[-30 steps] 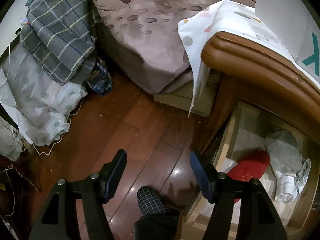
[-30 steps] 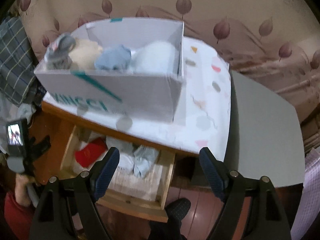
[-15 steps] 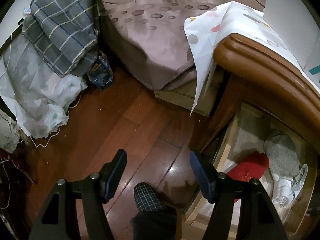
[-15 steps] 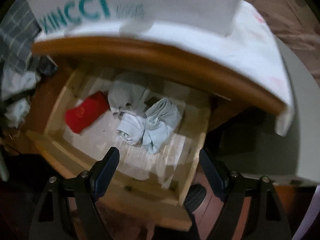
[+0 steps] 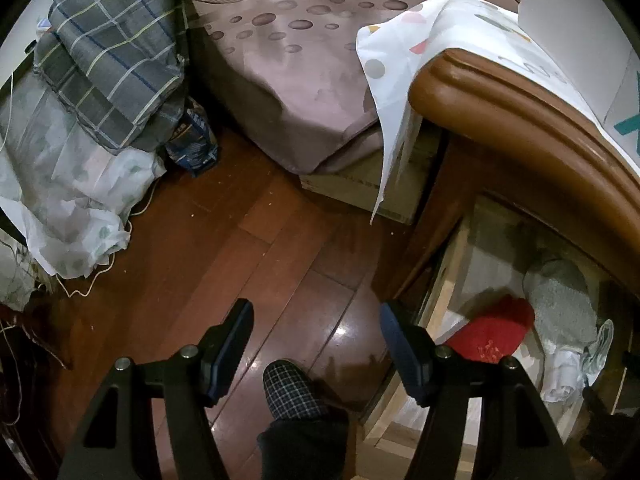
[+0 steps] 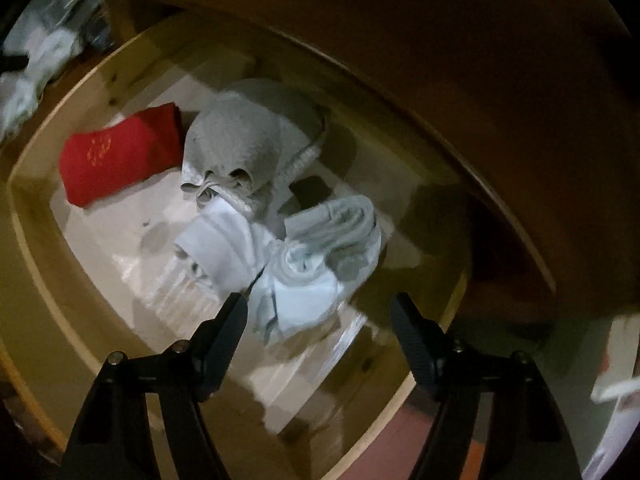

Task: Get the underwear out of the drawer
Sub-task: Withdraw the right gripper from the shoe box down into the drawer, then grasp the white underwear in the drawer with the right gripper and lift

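1. Inside the open drawer, pale blue underwear lies beside white, grey and red folded garments.
2. Right gripper hangs over it, jaws closing, pads not pressing it.
3. Left gripper is spread, empty, above the wooden floor.

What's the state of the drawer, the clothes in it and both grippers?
drawer: pulled open
red garment: folded, lying in drawer
grey garment: bunched, lying in drawer
pale blue garment: crumpled, not gripped
left gripper: open, empty, over floor
right gripper: jaws closing, over pale blue garment, pads not on it
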`<move>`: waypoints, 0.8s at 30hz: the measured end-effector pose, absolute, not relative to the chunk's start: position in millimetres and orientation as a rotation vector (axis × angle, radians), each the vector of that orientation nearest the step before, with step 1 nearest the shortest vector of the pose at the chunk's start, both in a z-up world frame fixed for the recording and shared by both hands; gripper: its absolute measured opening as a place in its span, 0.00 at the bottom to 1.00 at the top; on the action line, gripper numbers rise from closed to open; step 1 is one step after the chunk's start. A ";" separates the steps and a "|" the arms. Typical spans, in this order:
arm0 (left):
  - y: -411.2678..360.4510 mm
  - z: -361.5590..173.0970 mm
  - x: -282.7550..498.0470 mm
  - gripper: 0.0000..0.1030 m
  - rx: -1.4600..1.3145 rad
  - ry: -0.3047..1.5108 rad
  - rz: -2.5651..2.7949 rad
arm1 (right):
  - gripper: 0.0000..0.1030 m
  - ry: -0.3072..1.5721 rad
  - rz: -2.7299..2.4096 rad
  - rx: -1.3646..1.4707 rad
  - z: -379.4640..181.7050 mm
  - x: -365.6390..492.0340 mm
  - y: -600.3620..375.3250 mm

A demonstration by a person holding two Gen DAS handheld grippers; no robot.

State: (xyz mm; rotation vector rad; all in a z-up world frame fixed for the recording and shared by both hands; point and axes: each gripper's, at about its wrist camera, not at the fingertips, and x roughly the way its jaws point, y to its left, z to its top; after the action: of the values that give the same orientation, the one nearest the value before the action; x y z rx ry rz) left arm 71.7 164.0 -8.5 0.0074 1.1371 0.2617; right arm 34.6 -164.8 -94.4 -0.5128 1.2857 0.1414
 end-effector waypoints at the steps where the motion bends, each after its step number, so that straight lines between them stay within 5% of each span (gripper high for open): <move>1: 163.8 -8.7 71.7 0.65 0.007 1.137 0.261 | 0.69 1.288 0.152 -0.559 -100.0 34.0 -160.1; 17: 150.6 -15.1 73.3 0.65 0.066 1.150 0.211 | 0.78 1.276 0.223 -0.715 -149.2 58.8 -153.0; 24: 141.2 -17.8 74.0 0.65 0.098 1.154 0.174 | 0.97 1.200 0.273 -0.678 -152.0 63.5 -163.4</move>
State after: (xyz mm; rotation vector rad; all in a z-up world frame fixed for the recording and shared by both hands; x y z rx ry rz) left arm 74.0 141.2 -17.8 0.0981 1.1537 0.1743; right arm 63.5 -163.4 -152.0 -0.6782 1.2001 0.2727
